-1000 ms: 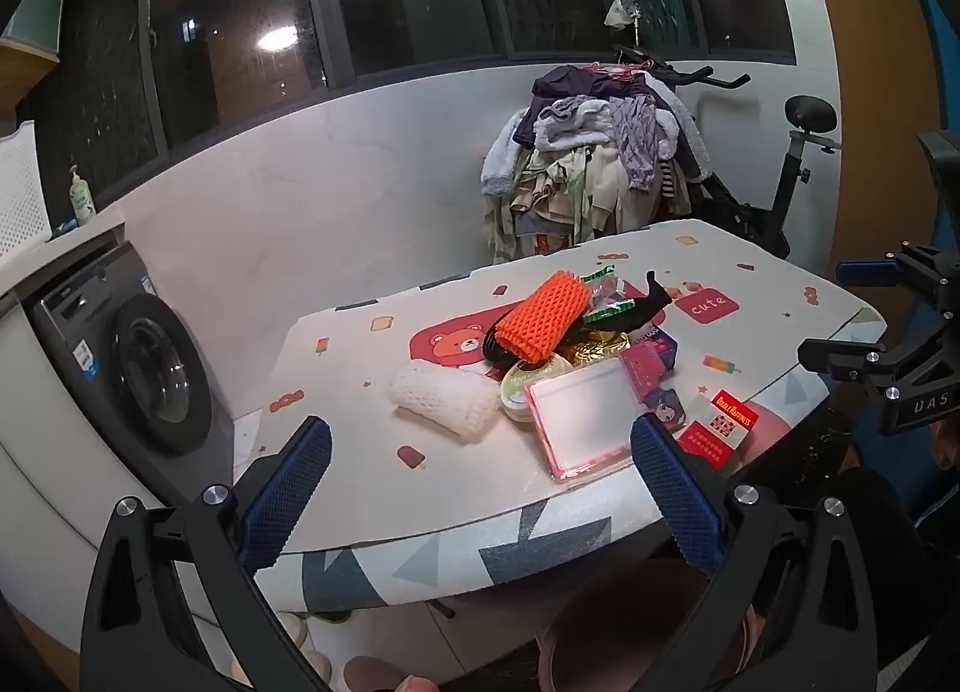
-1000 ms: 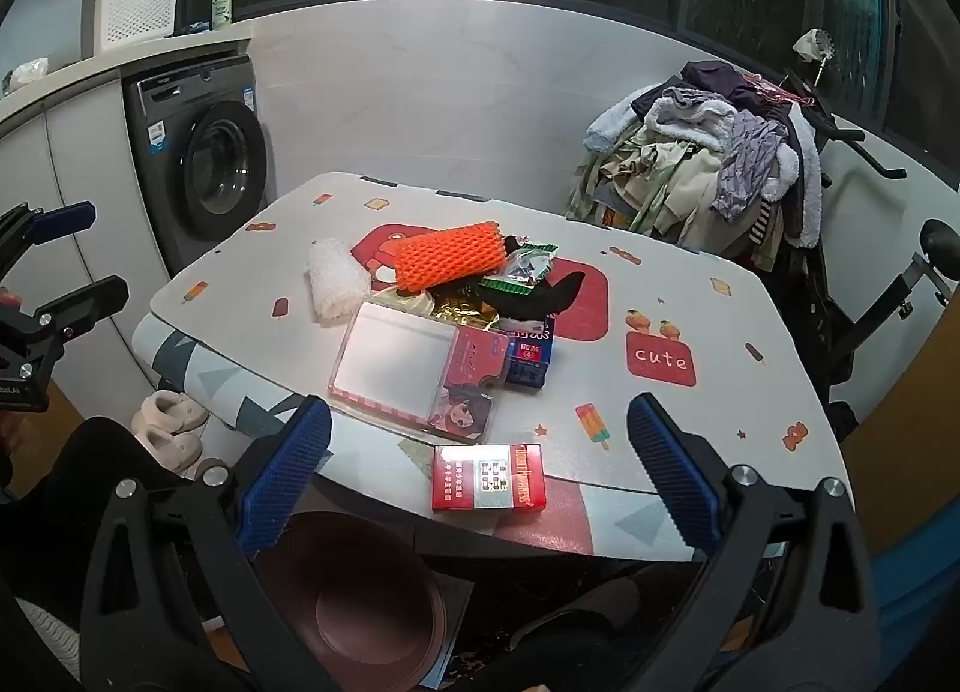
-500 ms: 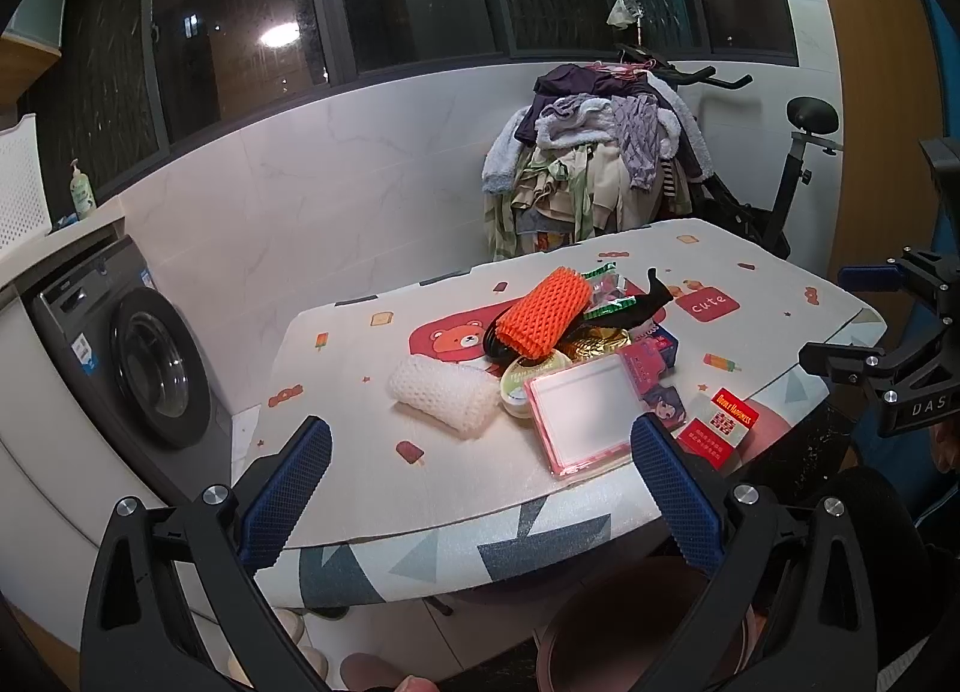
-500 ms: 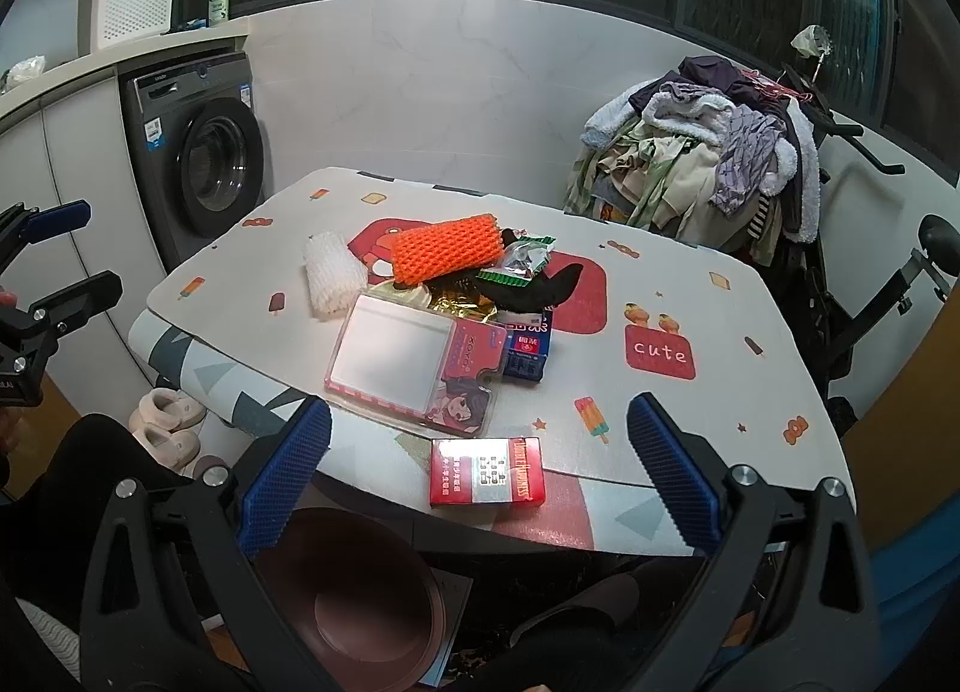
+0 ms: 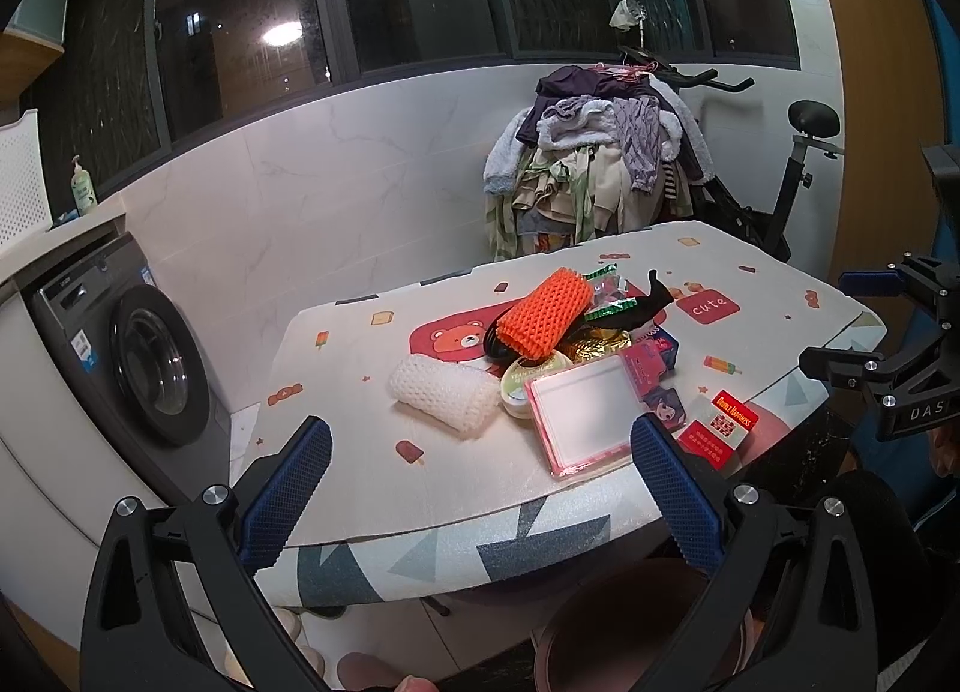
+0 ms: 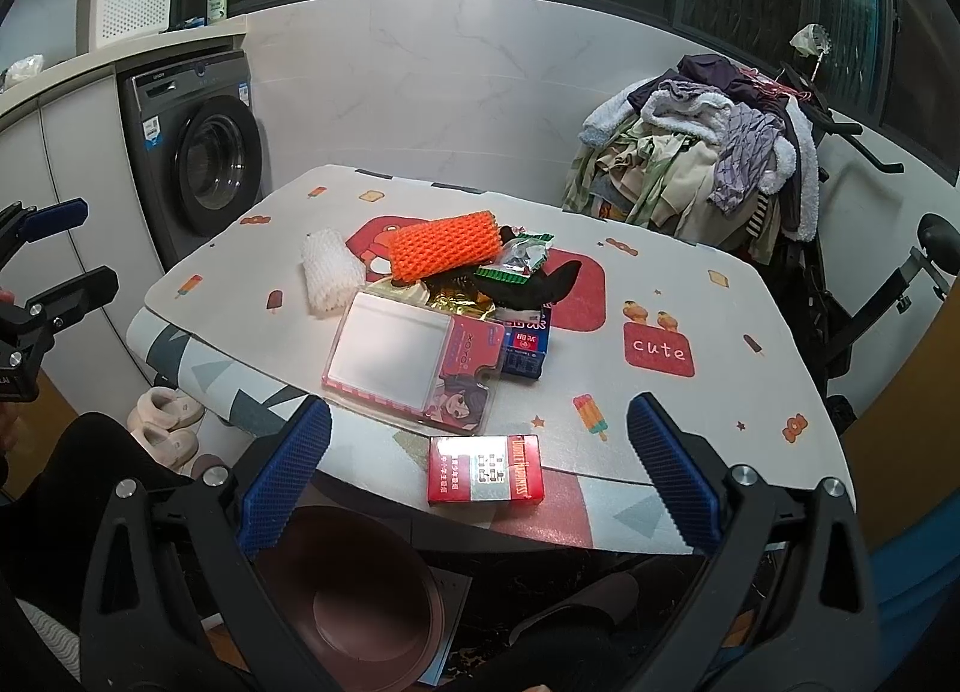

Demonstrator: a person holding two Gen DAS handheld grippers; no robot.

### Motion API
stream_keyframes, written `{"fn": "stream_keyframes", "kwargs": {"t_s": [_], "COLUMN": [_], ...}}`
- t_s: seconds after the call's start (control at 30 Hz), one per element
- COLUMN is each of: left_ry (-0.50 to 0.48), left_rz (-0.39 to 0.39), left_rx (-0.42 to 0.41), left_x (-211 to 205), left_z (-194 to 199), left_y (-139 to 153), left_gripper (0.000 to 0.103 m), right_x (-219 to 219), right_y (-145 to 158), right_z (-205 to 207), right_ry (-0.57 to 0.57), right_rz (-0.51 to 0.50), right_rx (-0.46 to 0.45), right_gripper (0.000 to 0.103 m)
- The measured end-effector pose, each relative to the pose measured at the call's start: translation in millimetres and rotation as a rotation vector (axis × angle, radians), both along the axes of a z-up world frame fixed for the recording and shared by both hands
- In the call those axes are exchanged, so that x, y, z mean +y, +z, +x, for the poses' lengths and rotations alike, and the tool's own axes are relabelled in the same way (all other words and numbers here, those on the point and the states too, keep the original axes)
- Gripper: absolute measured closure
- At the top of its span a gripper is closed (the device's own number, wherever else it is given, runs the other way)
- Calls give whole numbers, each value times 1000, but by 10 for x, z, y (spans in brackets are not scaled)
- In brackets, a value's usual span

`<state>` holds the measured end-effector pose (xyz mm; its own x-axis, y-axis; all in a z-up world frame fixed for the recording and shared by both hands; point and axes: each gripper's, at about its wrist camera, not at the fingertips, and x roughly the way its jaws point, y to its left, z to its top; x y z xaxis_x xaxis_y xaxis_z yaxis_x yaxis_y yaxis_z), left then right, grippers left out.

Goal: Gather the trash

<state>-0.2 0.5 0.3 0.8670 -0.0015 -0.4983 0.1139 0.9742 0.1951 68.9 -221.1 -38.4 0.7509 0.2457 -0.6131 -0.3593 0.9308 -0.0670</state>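
A heap of trash lies on the table point(image 5: 360, 488): an orange foam net point(image 5: 543, 317) point(image 6: 444, 252), a white foam net point(image 5: 447, 395) point(image 6: 327, 275), a pink-framed plastic package point(image 5: 585, 413) point(image 6: 396, 353), a red cigarette box point(image 5: 720, 431) point(image 6: 486, 476), a blue box point(image 6: 525, 347), a green wrapper point(image 6: 516, 263) and a black scrap point(image 5: 639, 311). My left gripper point(image 5: 480, 497) is open and empty, short of the table's near edge. My right gripper point(image 6: 477, 482) is open and empty, above the table's edge near the red box.
A brown bin point(image 6: 366, 602) point(image 5: 642, 626) stands on the floor under the table's edge. A washing machine point(image 6: 198, 152) is to the left. A clothes-covered exercise bike point(image 6: 720, 158) stands behind the table. Slippers point(image 6: 165, 422) lie on the floor.
Both views have shifted only slightly; the right gripper has eased a little closer to the table. Both grippers stay open and empty.
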Motion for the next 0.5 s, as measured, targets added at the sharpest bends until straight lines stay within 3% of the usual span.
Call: {"fn": "stream_keyframes", "kwargs": {"t_s": [0.5], "left_ry": [0], "left_rz": [-3], "left_rx": [1], "left_x": [2], "left_z": [1], "left_y": [0], "left_gripper": [5], "right_x": [-8], "right_y": [-4], "right_z": [-1], "right_ry": [0], "right_rz": [0], "right_rx": [2], "right_gripper": [6]}}
